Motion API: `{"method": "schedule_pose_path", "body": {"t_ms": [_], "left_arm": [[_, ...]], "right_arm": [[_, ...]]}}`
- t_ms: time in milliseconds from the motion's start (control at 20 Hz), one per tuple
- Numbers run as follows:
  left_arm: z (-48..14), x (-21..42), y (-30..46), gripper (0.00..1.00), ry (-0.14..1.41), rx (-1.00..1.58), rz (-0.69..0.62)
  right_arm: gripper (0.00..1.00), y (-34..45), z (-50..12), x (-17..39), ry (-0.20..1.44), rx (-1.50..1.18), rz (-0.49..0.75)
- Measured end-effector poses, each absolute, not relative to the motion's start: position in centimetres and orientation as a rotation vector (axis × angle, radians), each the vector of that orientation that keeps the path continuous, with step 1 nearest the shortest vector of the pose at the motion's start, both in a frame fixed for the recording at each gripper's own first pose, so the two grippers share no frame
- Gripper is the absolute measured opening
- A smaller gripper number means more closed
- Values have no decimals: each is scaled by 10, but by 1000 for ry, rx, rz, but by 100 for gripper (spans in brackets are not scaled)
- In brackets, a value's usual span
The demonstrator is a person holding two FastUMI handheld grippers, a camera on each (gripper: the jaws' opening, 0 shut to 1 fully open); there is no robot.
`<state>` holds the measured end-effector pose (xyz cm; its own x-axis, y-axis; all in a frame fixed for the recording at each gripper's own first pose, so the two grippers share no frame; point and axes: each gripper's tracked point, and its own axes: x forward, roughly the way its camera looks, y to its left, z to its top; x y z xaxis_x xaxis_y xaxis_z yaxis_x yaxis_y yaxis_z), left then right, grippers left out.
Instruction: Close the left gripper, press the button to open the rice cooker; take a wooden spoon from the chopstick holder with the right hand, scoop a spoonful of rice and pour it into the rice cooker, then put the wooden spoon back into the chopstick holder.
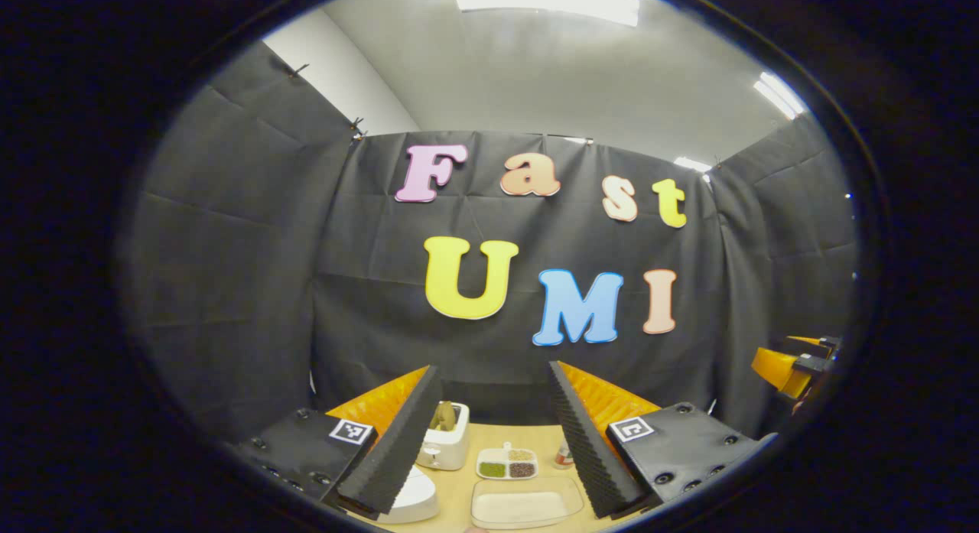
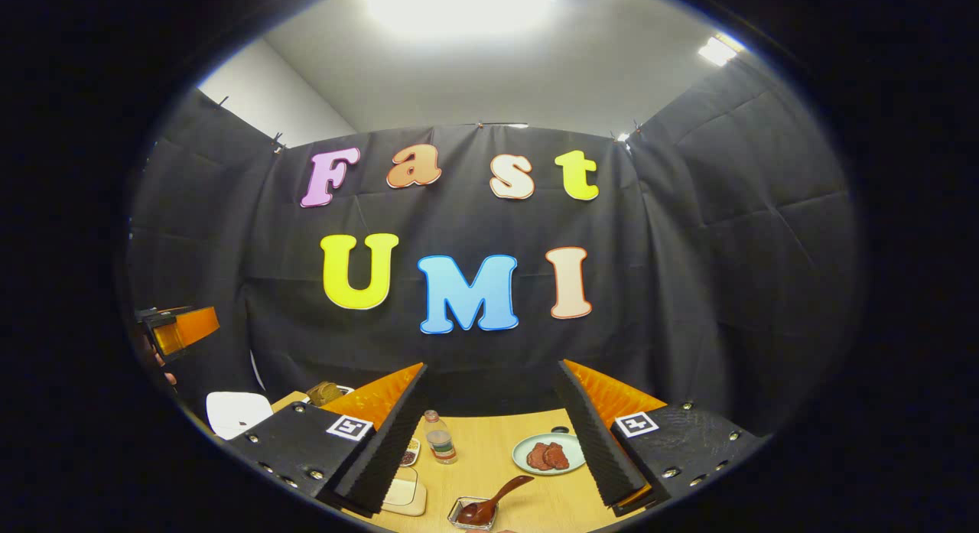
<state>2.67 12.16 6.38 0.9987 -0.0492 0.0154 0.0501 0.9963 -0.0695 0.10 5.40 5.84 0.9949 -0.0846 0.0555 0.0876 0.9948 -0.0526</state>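
Left tongs (image 1: 489, 433) gape wide, empty, over the glossy white rice cooker (image 1: 413, 498) on the wooden bench (image 1: 459, 491); right tongs (image 2: 493, 433) spread empty above the spoon (image 2: 493, 501).

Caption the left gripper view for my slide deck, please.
Left gripper open above the table, rice tray and rice cooker below.

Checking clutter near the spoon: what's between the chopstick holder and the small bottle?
A divided dish holding green and dark grains sits between them, seen in the left gripper view.
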Motion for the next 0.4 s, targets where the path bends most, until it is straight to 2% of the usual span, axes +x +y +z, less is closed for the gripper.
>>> {"method": "schedule_pose_path", "body": {"t_ms": [200, 250, 350, 400], "left_arm": [[41, 22, 109, 96, 9, -60, -81], [37, 22, 109, 96, 17, -72, -81], [38, 22, 116, 96, 16, -67, -67], [38, 21, 119, 96, 16, -59, -65]], "right_arm": [[99, 74, 63, -5, -78, -72, -57], [96, 80, 62, -5, -78, -71, -49], [99, 87, 61, -4, -79, -65, -42], [96, 91, 59, -4, -76, -62, -40]]}}
